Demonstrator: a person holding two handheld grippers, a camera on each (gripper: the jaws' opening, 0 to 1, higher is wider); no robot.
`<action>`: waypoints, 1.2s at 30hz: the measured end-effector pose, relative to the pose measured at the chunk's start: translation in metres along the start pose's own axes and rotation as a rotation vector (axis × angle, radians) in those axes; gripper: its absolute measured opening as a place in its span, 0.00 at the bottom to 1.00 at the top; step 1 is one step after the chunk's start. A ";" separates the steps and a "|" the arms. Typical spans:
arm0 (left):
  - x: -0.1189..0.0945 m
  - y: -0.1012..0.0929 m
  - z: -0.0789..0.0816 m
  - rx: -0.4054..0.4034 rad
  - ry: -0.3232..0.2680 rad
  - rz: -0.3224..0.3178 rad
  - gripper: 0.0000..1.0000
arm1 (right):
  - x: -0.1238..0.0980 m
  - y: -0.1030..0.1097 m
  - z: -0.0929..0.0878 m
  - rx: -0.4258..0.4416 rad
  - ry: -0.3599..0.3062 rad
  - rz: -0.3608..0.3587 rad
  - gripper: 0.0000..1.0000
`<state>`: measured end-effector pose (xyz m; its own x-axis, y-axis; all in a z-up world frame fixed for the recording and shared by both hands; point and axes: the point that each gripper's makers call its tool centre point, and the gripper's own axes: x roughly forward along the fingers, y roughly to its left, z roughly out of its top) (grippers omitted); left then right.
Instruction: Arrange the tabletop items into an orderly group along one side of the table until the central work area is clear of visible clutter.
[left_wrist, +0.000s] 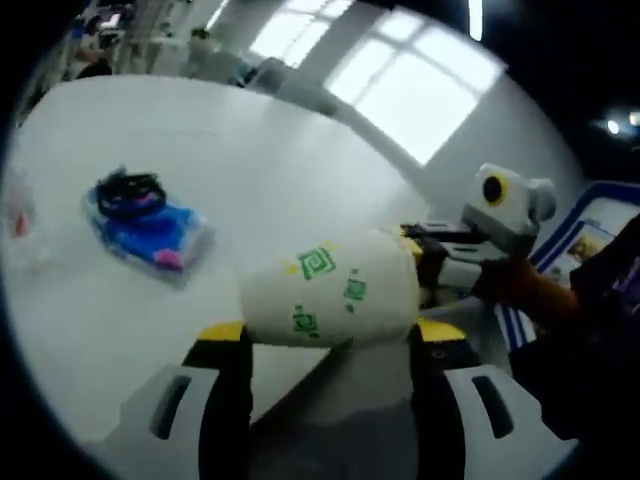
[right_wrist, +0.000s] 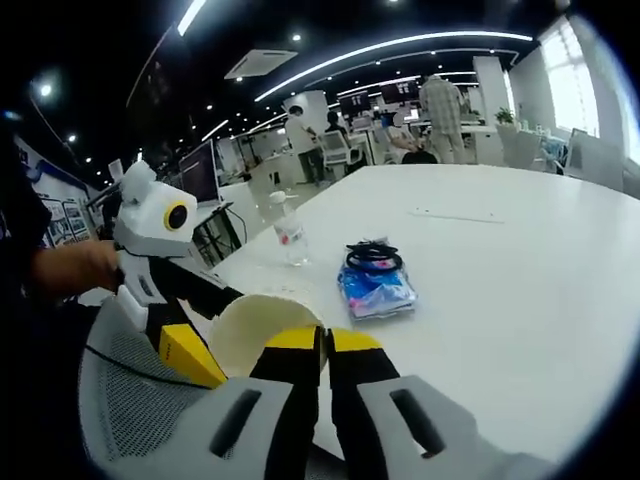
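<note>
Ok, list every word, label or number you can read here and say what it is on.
None can be read.
Paper cup, held on its side between the left gripper jaws: green square marks, no letters.
Blue packet on the table: print too blurred.
Bottle: label too small.
Wall poster: blurred.

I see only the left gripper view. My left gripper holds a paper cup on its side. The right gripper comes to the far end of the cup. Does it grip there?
Observer: The right gripper has its jaws almost together on the rim of the paper cup; it seems to pinch it.
Operator: Is something inside the cup?
Observer: Its open mouth faces the right gripper view; the inner wall that shows is bare.
Operator: What is the blurred thing at my left edge?
Observer: A clear bottle, upright on the table, apart from the blue pack.
</note>
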<state>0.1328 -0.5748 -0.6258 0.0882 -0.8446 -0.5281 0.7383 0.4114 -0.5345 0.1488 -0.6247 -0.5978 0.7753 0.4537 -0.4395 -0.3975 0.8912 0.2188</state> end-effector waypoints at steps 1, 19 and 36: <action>0.000 0.001 0.001 -0.001 -0.003 0.006 0.62 | 0.000 -0.001 0.000 0.000 0.003 -0.008 0.00; -0.005 0.016 0.024 0.345 -0.082 0.210 0.51 | 0.010 0.000 -0.011 -0.035 0.069 -0.051 0.00; -0.007 0.018 0.029 0.522 -0.097 0.257 0.19 | 0.013 0.003 -0.024 -0.041 0.120 -0.061 0.02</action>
<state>0.1645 -0.5715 -0.6129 0.3501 -0.7779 -0.5218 0.9147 0.4041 0.0113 0.1457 -0.6160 -0.6233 0.7355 0.3924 -0.5523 -0.3728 0.9151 0.1538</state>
